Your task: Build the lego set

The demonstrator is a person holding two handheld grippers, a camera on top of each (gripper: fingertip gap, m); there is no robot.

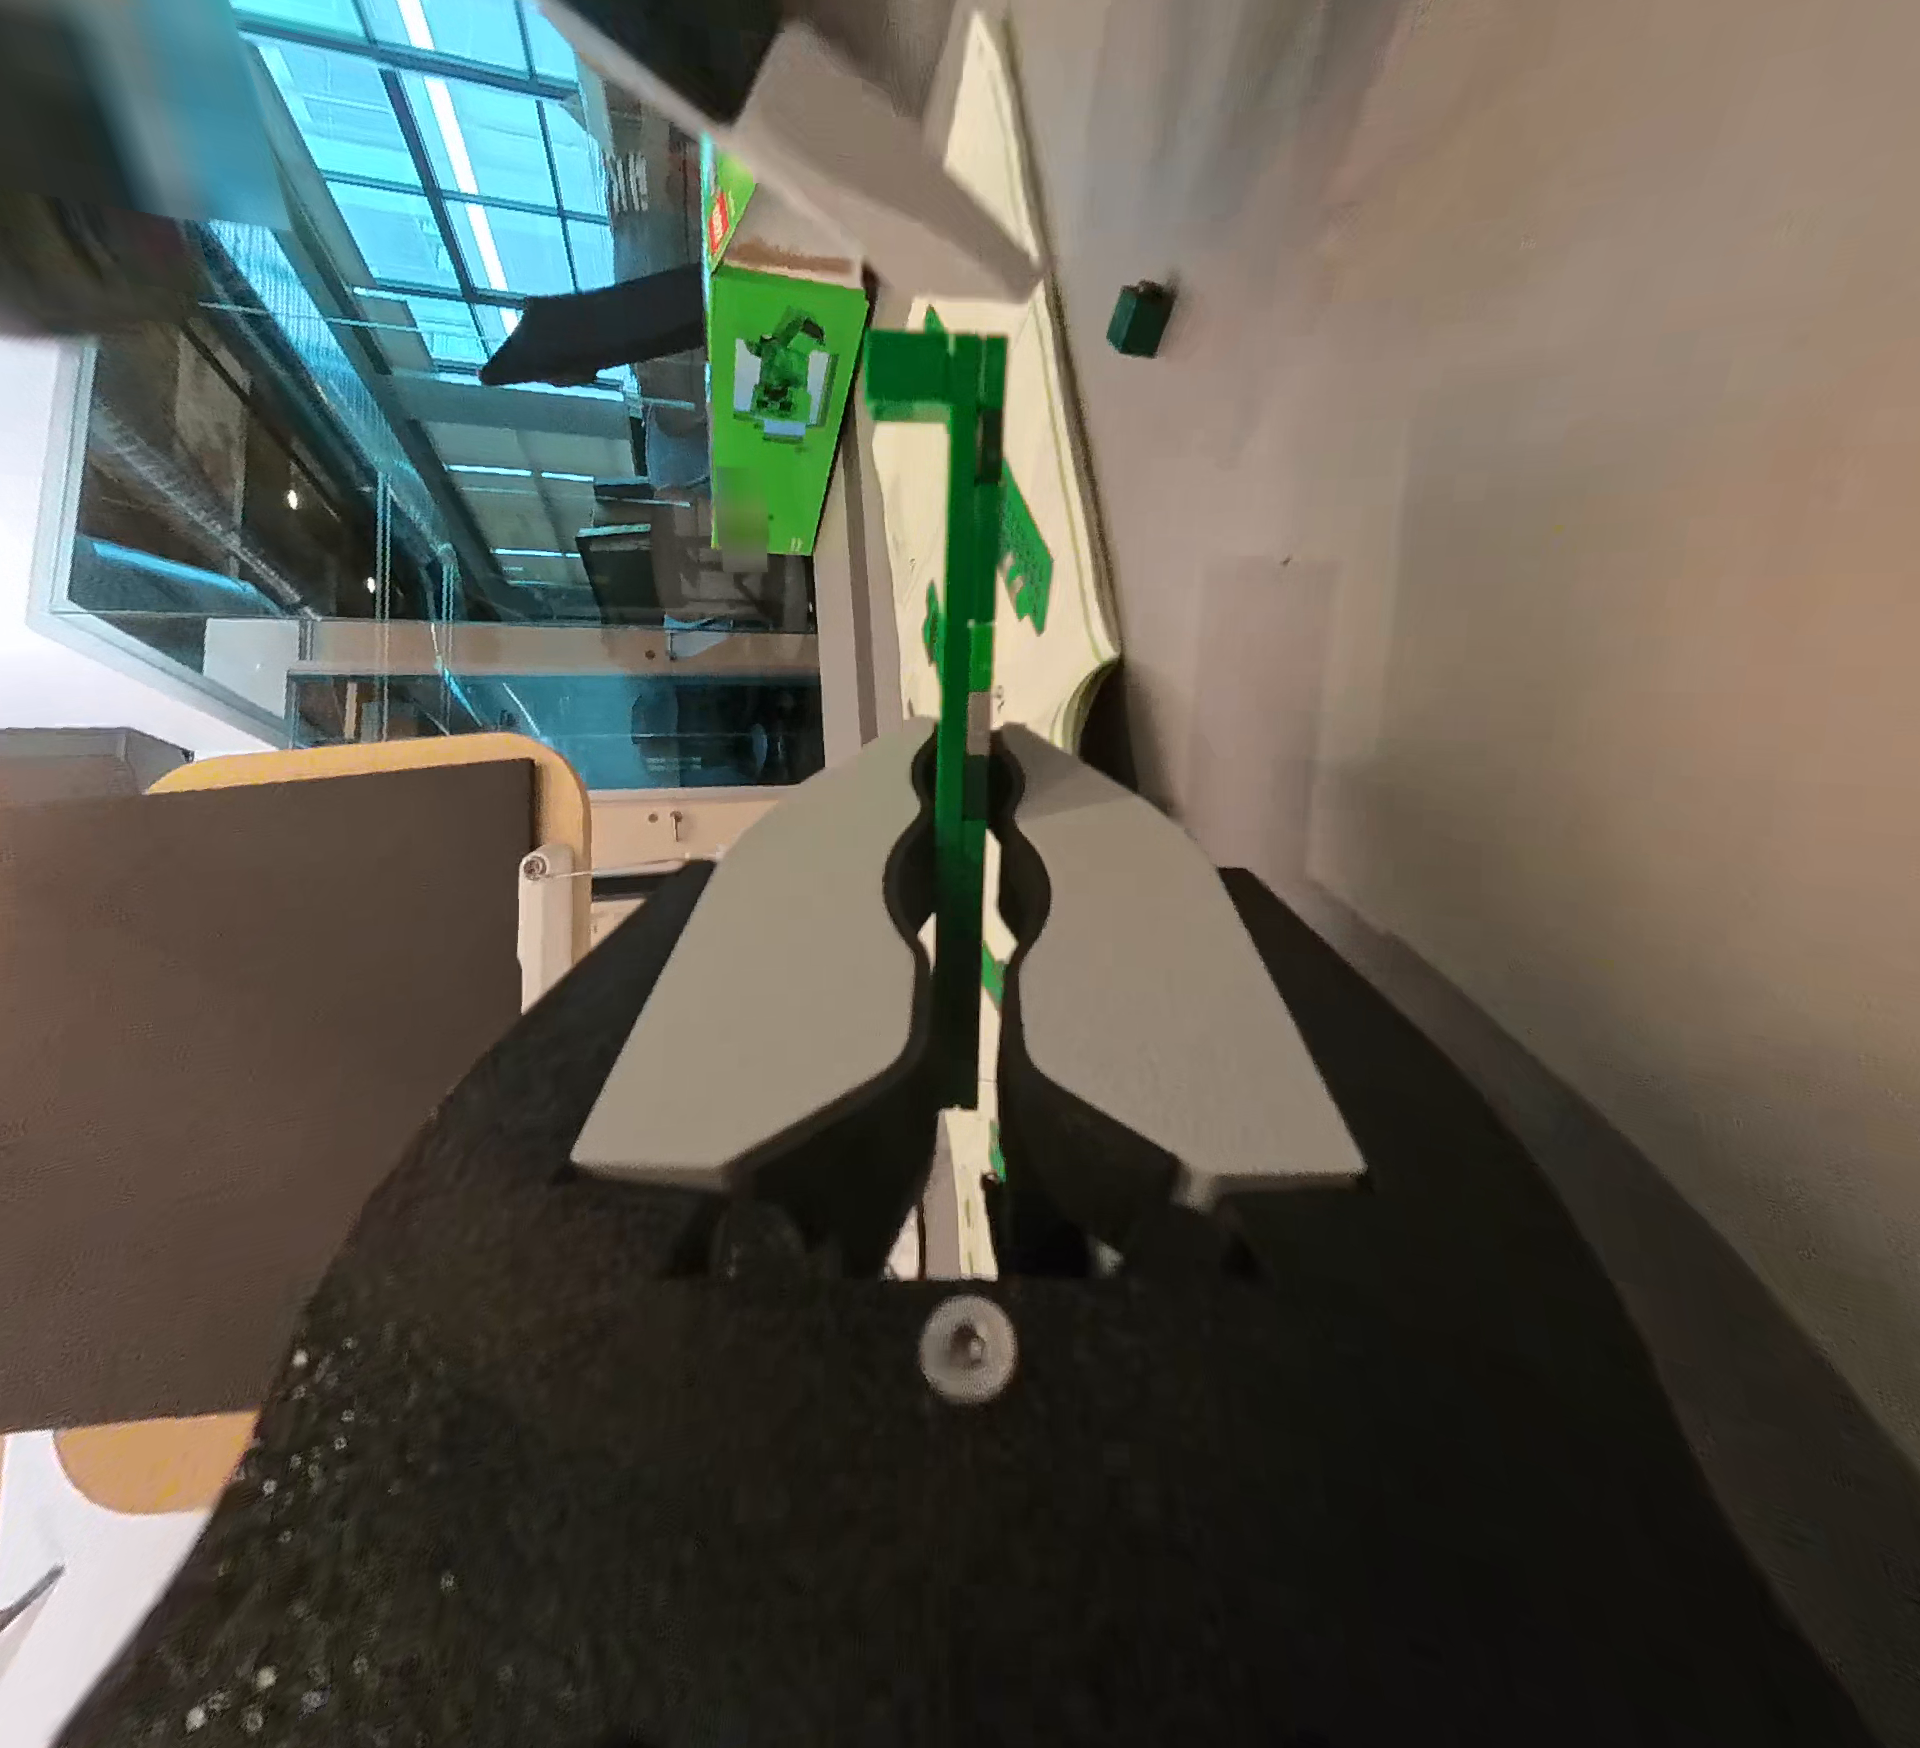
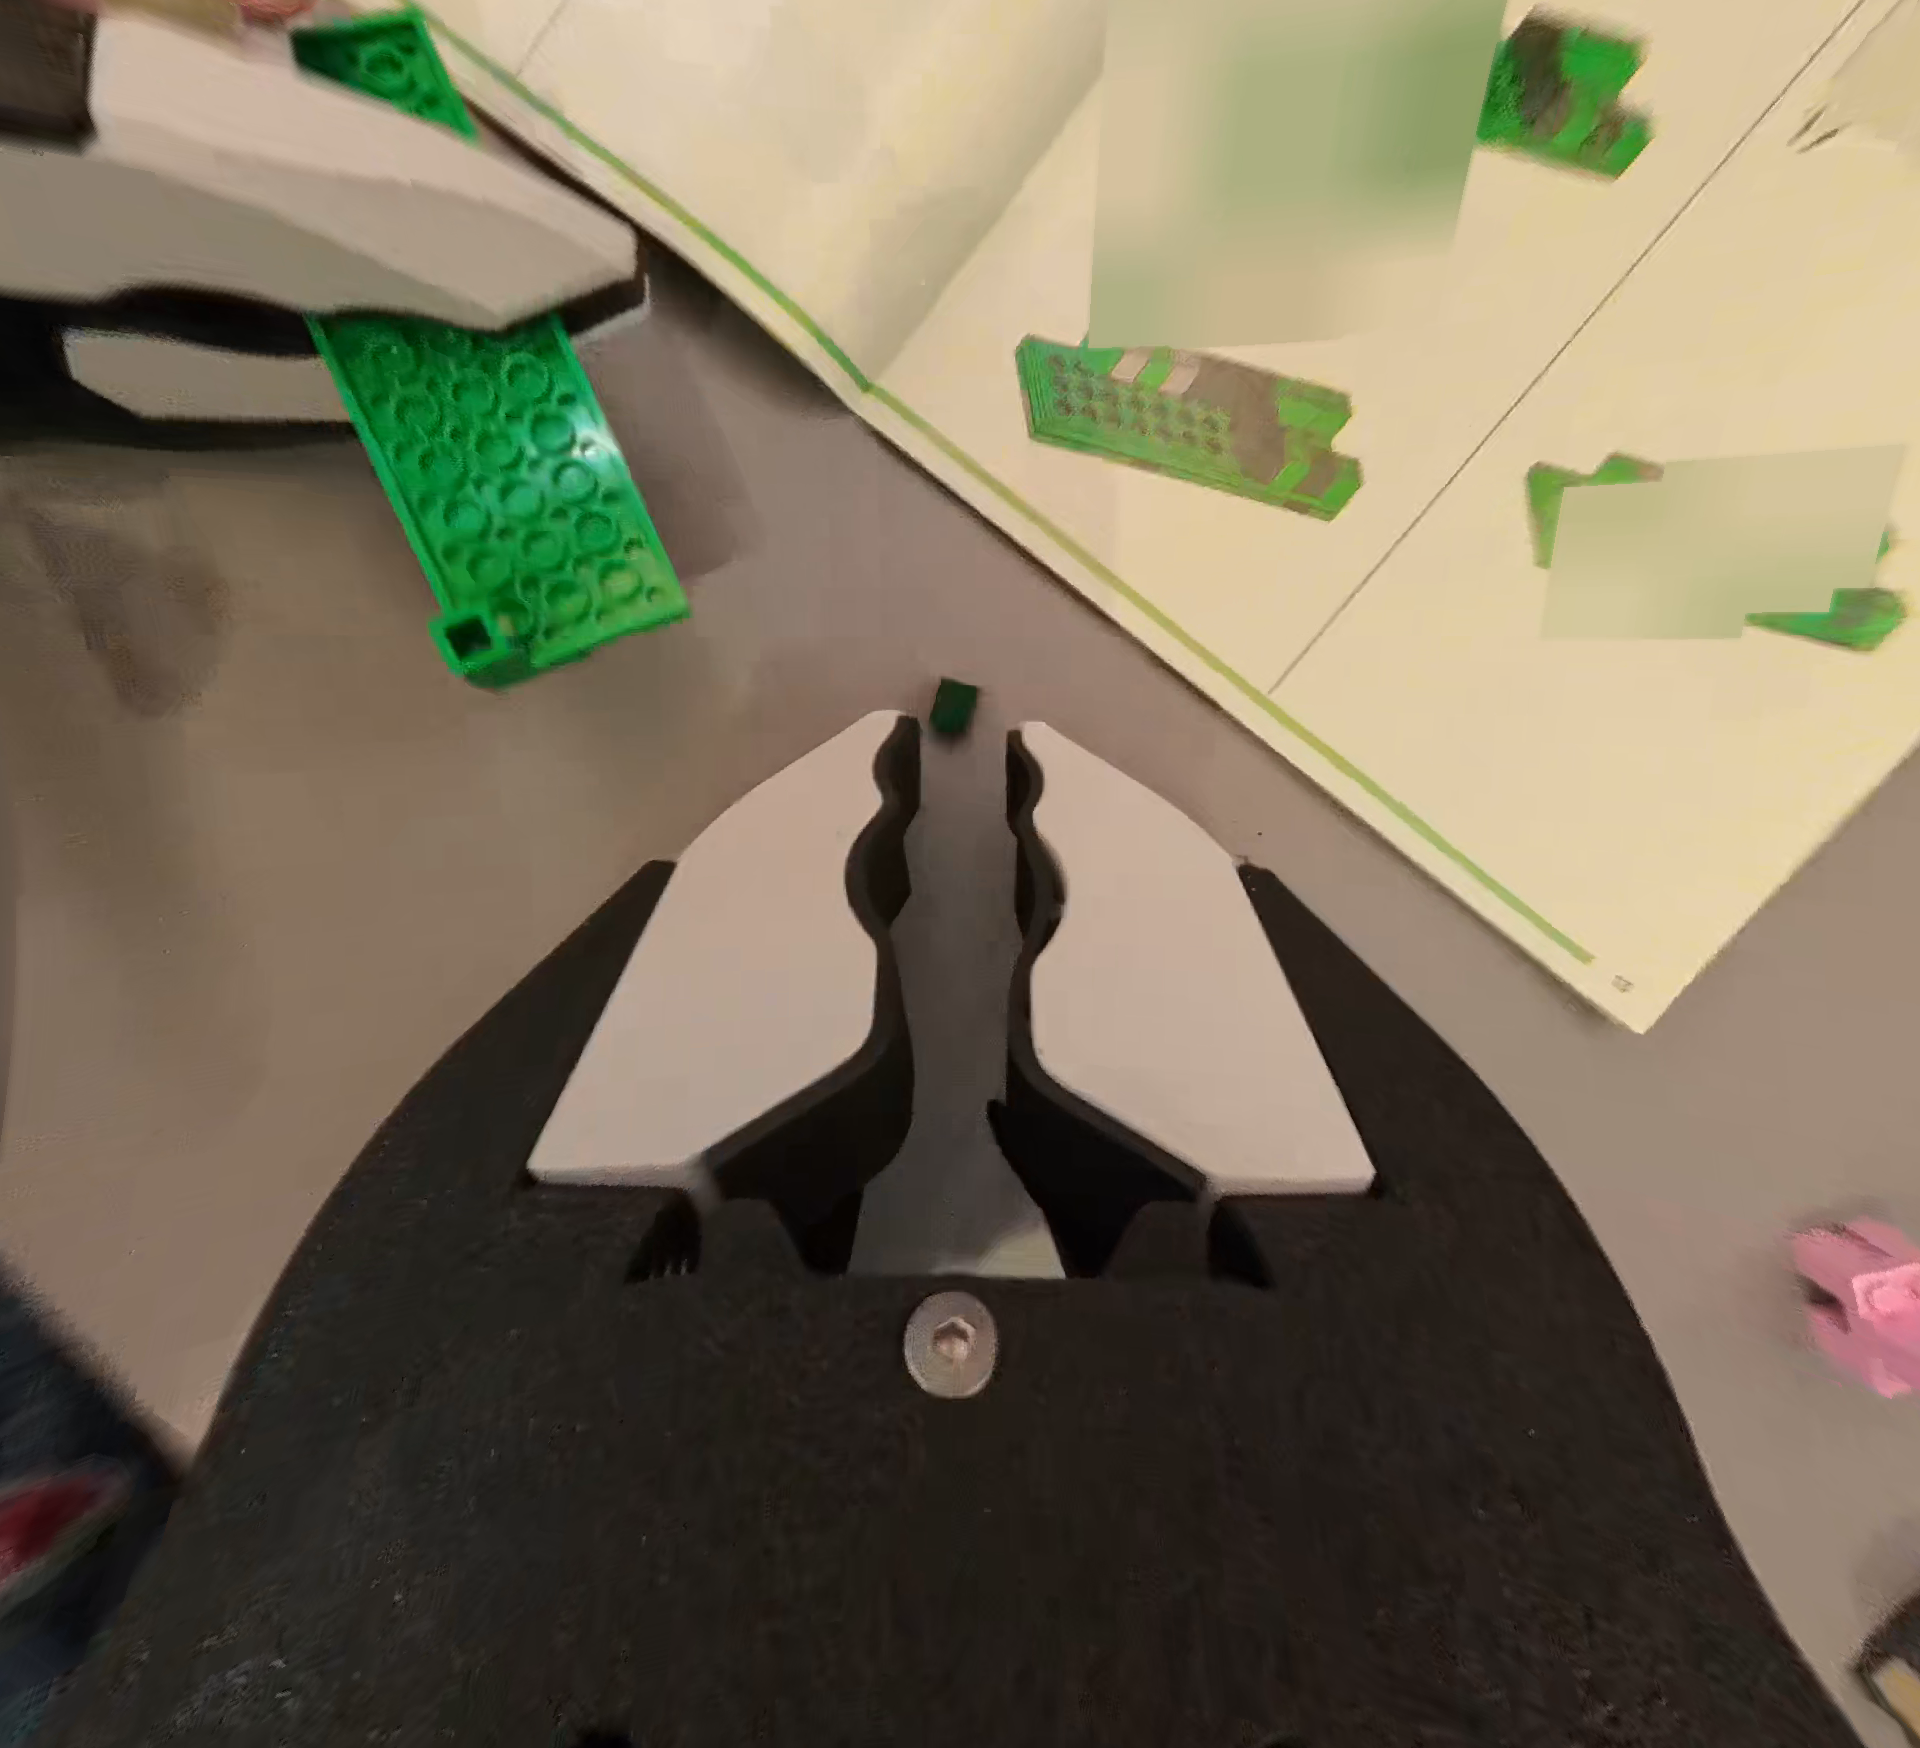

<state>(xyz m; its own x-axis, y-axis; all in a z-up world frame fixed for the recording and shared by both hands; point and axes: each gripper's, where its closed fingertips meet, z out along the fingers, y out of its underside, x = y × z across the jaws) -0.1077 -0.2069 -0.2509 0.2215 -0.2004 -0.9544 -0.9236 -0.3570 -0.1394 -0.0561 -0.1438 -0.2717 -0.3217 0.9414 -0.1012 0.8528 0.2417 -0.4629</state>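
My left gripper [image 1: 964, 742] is shut on a long green Lego plate [image 1: 961, 555], seen edge-on, held in the air on its side. In the right wrist view the same plate [image 2: 499, 472] shows its underside, clamped by the left gripper [image 2: 312, 244], with a small green piece on its near end. My right gripper [image 2: 961, 730] is open and empty, low over the grey table [image 2: 312, 867]. A small dark green brick [image 2: 953, 706] lies on the table just beyond its fingertips; it also shows in the left wrist view [image 1: 1140, 316].
An open instruction booklet [image 2: 1351, 659] lies on the table at the right and beyond. A green Lego box [image 1: 774, 410] stands at the table's far end. A pink piece [image 2: 1860, 1303] lies at the right edge. A chair [image 1: 312, 1023] stands beside the table. Some 9 cm of space lies between my two pairs of fingers.
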